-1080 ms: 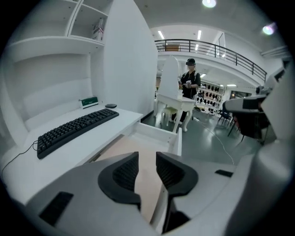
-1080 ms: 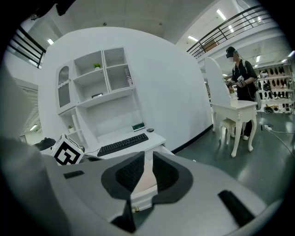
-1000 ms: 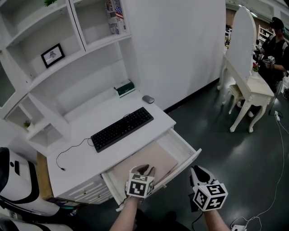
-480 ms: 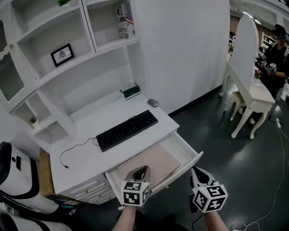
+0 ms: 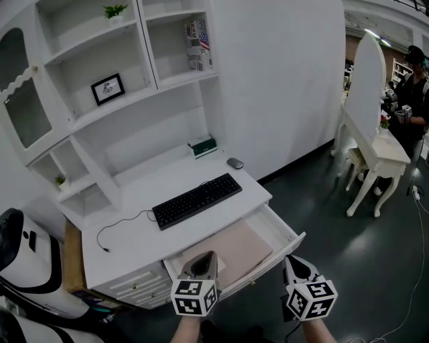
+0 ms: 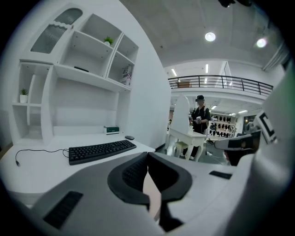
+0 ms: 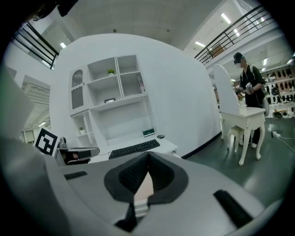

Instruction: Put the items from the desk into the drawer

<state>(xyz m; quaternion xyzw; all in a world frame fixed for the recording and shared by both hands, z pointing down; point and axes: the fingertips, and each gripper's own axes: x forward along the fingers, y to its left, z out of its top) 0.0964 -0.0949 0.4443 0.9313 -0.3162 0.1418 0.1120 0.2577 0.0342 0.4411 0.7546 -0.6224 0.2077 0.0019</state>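
While both hover before the drawer point(image 5: 236, 242), tilted slightly down | left tool point(image 5: 206, 256) just closed, empty | right tool point(image 5: 289, 261) shut, empty

Black keyboard point(image 5: 196, 201), grey mouse point(image 5: 235, 163) and green box point(image 5: 202, 145) lie on the desk point(image 5: 134, 236) (drawer point(image 5: 282, 227) pulled open).

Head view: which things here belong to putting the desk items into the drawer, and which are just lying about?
Part of the job: keyboard, mouse and green box, all on the desk; the open drawer.

Just lying about: picture frame, small plant and books on the shelves; dressing table and person at right.
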